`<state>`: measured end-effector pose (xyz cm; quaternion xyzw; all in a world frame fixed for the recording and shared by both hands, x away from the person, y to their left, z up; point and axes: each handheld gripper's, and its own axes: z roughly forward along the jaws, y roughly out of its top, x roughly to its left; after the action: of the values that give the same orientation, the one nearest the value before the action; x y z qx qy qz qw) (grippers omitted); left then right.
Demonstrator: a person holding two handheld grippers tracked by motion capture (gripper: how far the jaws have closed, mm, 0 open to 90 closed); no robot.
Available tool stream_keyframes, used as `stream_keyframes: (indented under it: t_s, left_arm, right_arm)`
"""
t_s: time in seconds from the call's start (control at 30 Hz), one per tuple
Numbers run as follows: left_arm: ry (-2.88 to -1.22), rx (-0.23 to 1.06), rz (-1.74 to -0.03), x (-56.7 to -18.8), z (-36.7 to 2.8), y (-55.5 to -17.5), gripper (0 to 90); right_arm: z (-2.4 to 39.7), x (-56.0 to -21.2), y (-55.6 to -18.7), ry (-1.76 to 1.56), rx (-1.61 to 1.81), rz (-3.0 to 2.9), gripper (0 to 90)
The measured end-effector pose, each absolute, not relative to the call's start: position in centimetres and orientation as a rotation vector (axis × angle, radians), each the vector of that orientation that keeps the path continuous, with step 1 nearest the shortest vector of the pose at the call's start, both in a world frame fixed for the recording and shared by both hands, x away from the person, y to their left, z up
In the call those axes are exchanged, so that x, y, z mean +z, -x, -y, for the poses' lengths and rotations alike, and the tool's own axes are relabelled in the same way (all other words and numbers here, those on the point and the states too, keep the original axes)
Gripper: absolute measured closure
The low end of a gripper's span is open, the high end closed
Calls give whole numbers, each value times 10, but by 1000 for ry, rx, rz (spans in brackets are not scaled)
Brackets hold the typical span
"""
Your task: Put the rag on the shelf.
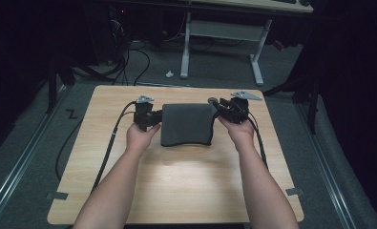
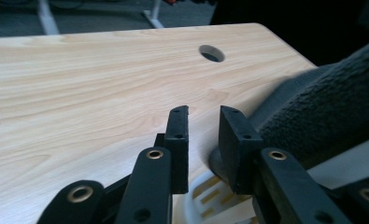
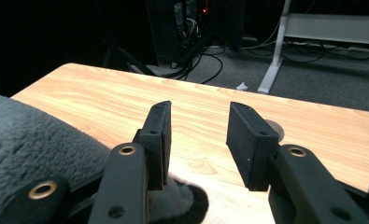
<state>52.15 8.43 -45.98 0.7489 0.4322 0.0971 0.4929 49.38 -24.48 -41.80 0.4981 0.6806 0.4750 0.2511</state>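
A dark grey fleecy cloth (image 1: 186, 124), folded into a rectangle, lies on the far half of the light wooden table (image 1: 176, 181). My left gripper (image 1: 150, 117) sits at the cloth's left edge and my right gripper (image 1: 219, 107) at its far right corner. In the left gripper view the jaws (image 2: 204, 112) stand a little apart with bare wood between them, and the cloth (image 2: 331, 107) bulges just outside the right-hand jaw. In the right gripper view the jaws (image 3: 198, 108) are wider apart and hold nothing. There the cloth (image 3: 28, 135) lies to their left and under the left-hand jaw.
A round hole (image 2: 212, 52) pierces the tabletop near its far edge. Beyond the table stands a desk on white legs (image 1: 255, 57), with cables (image 1: 129, 62) on the grey floor. The gripper cables trail down the table on both sides. The near half of the tabletop is bare wood.
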Motion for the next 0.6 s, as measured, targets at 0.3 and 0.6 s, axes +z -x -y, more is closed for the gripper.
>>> stream_keyframes:
  t_s: [0.3, 0.6]
  left_arm:
    - [-1790, 275, -1060, -455, -92, -518, 700]
    - [-1775, 314, -1080, -451, -105, -517, 673]
  right_arm:
    - [246, -417, -491, -1341, 1243, -1856, 593]
    - [251, -419, -493, -1347, 1206, -1853, 581]
